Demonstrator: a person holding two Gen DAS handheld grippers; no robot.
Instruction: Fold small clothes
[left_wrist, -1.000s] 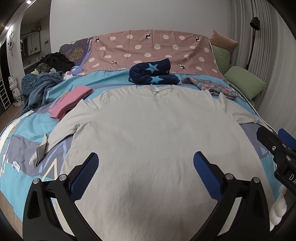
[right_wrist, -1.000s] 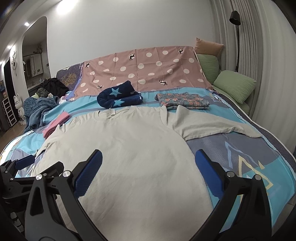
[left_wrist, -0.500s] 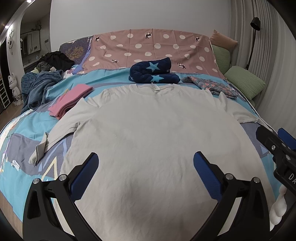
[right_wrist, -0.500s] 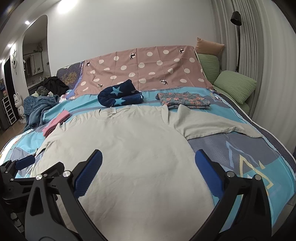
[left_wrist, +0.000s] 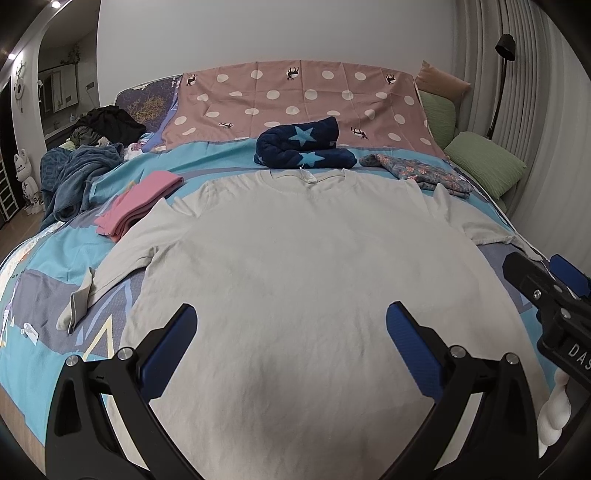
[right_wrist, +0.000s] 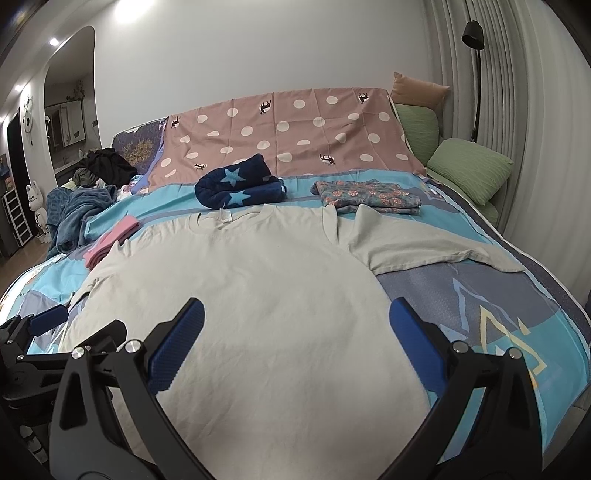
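Note:
A light grey T-shirt (left_wrist: 314, 266) lies spread flat on the bed, collar at the far end, both sleeves out to the sides; it also fills the right wrist view (right_wrist: 251, 295). My left gripper (left_wrist: 291, 332) is open and empty above the shirt's near hem. My right gripper (right_wrist: 295, 328) is open and empty above the hem's right part. The right gripper shows at the right edge of the left wrist view (left_wrist: 554, 291). The left gripper shows at the left edge of the right wrist view (right_wrist: 40, 332).
Beyond the collar lie a folded navy star blanket (left_wrist: 303, 147) and a folded floral garment (left_wrist: 417, 173). A folded pink garment (left_wrist: 140, 203) lies at left. A blue blanket heap (left_wrist: 74, 173) sits at far left. Green pillows (left_wrist: 484, 162) line the right side. The blue patterned bedspread (right_wrist: 480, 314) covers the bed.
Both grippers have shifted very slightly; the view has crept a little. The shirt has not moved.

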